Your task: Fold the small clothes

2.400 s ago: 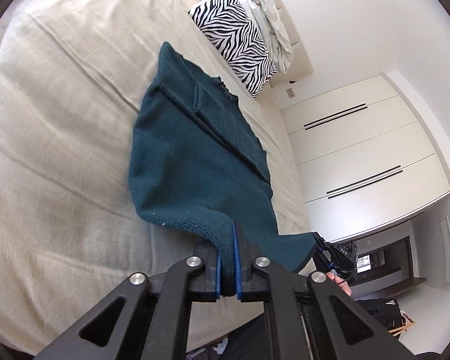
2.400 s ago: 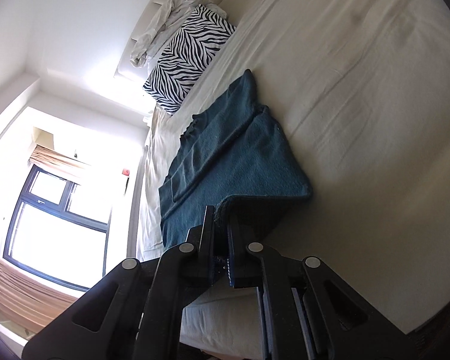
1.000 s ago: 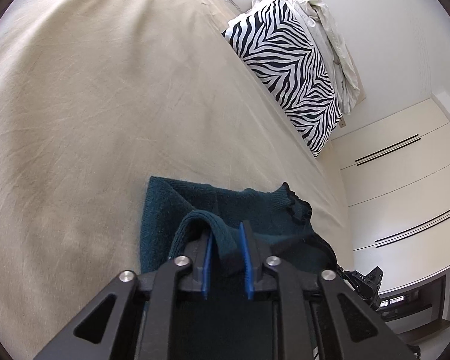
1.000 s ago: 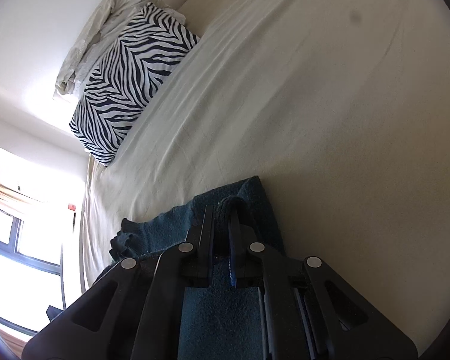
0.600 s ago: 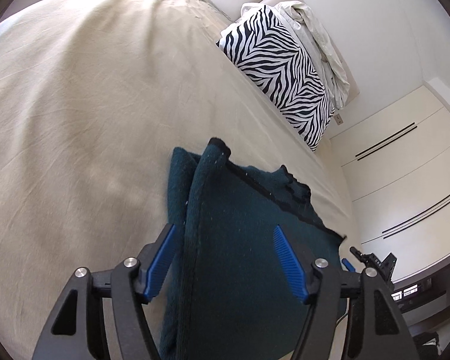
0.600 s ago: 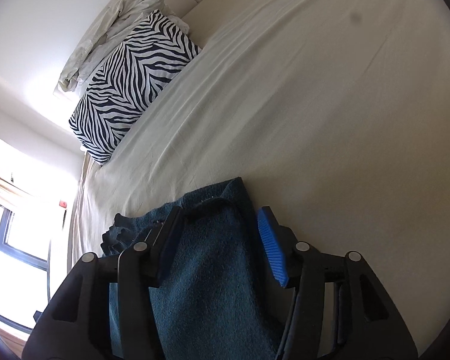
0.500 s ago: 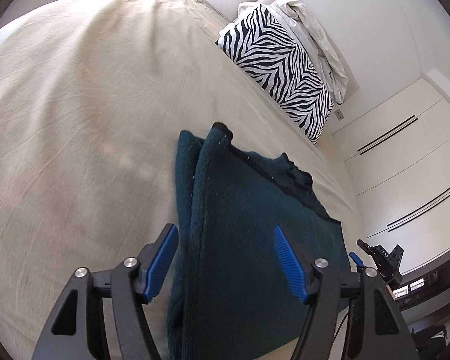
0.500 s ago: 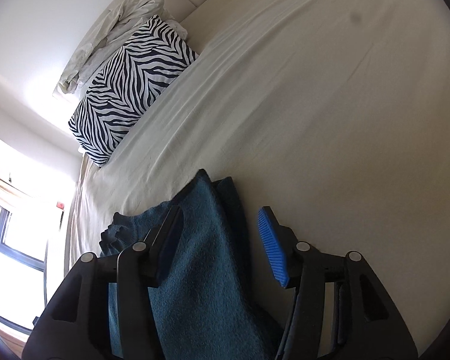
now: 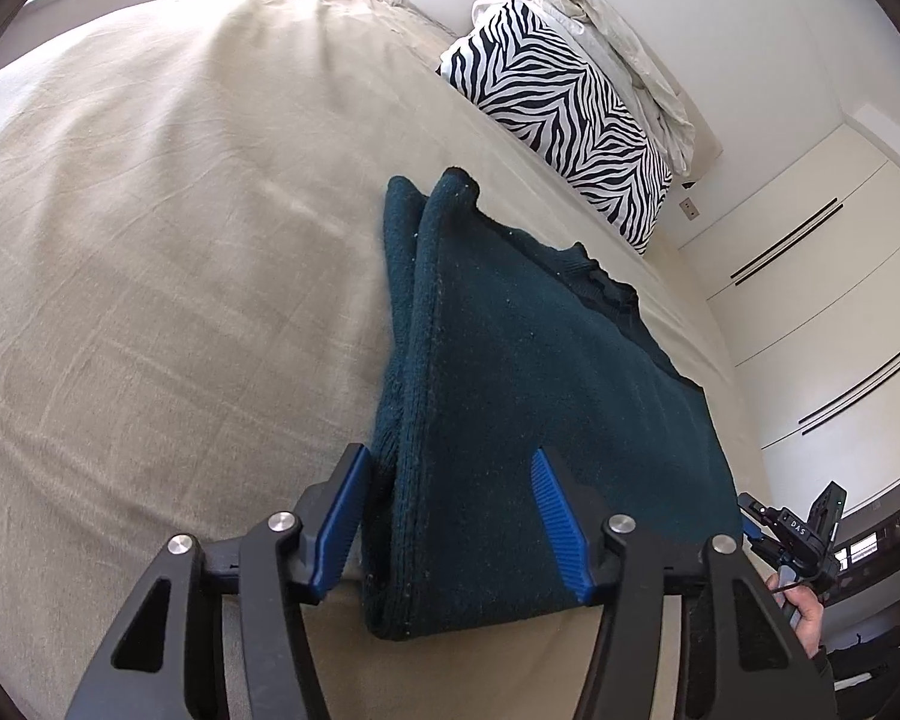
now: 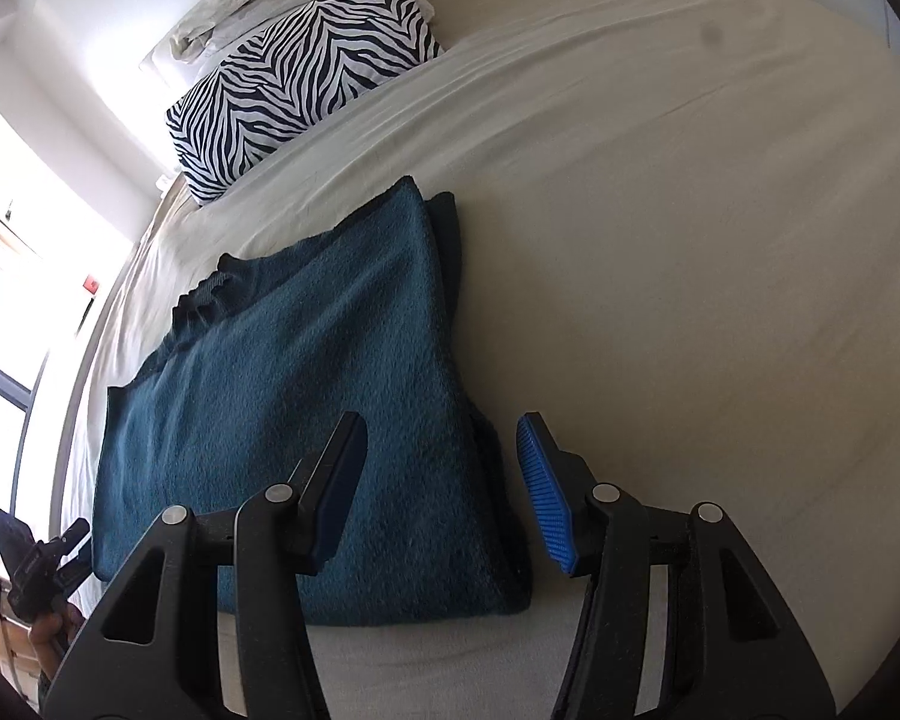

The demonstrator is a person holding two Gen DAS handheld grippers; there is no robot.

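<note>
- The left gripper (image 9: 450,516) fills the bottom of the left wrist view, its jaws spread wide and holding nothing.
- Its blue-padded fingers (image 9: 343,516) stand on either side of the near left edge of the sweater (image 9: 528,420); I cannot tell whether the pads touch the knit.
- The right gripper (image 10: 444,492) sits at the bottom of the right wrist view, jaws likewise wide apart and holding nothing.
- Its left finger lies over the sweater (image 10: 306,408) and its right, blue-padded finger (image 10: 543,498) is over the bare sheet just beside the sweater's right edge.
- The sweater is dark teal and knitted, and lies folded flat on the bed (image 9: 150,240), running from the lower centre of each view up toward the middle.
- In the left wrist view stacked layers show along its left edge, ending in a rounded corner near the frame's centre top.
- In the right wrist view a ribbed, ruffled edge shows at the sweater's left side, middle left of the frame.
- The beige sheet of the bed (image 10: 690,240) spreads across most of both views, lightly creased.
- A zebra-striped pillow (image 9: 564,108) lies at the upper right of the left wrist view and at the upper left of the right wrist view (image 10: 306,72), well apart from the sweater.
- A crumpled pale cloth (image 9: 624,42) lies against the pillow's far side.
- White cupboard doors (image 9: 822,312) stand at the right edge of the left wrist view.
- A window (image 10: 0,360) shows brightly at the left edge of the right wrist view.
</note>
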